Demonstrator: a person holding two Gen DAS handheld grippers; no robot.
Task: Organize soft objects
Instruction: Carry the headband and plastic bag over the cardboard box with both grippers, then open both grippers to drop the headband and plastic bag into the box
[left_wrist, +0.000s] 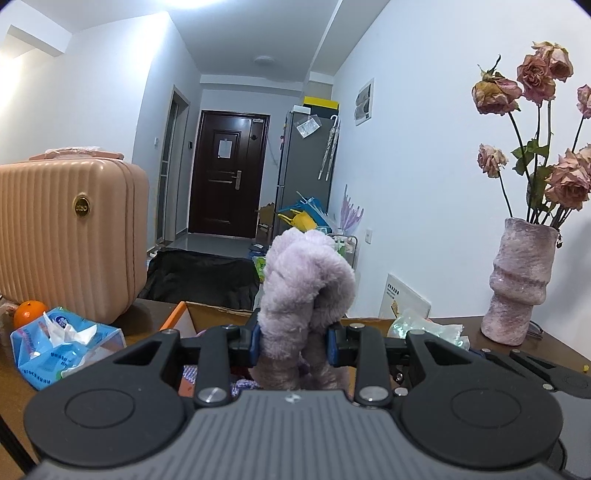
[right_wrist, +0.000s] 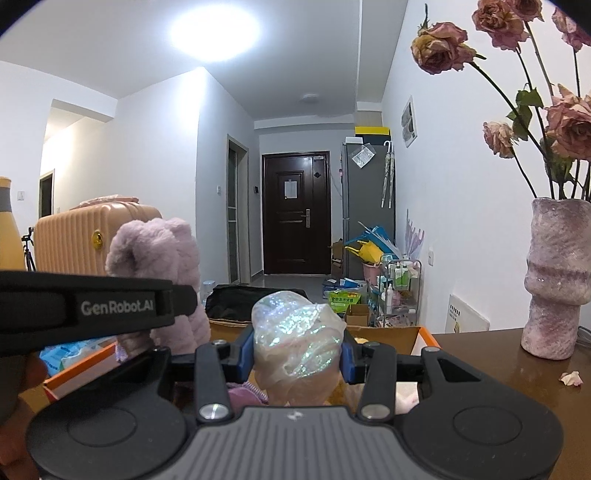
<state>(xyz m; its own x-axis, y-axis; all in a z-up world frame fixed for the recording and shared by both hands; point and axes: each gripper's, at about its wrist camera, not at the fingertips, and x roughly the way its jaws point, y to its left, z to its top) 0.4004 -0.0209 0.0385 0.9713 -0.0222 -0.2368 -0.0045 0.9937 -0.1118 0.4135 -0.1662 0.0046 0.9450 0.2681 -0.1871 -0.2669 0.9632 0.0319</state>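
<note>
Over the table, left hand-held gripper pinches purple plush.

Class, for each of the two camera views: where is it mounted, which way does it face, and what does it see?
Left wrist: on the left gripper, facing the dark door down the hallway; its jaws pinch a fluffy lilac plush.
Right wrist: on the right gripper, facing likewise; jaws clamp an iridescent plastic bag; left gripper enters left.
Shared: plush, orange-edged cardboard box, pink suitcase, vase of dried roses.
</note>
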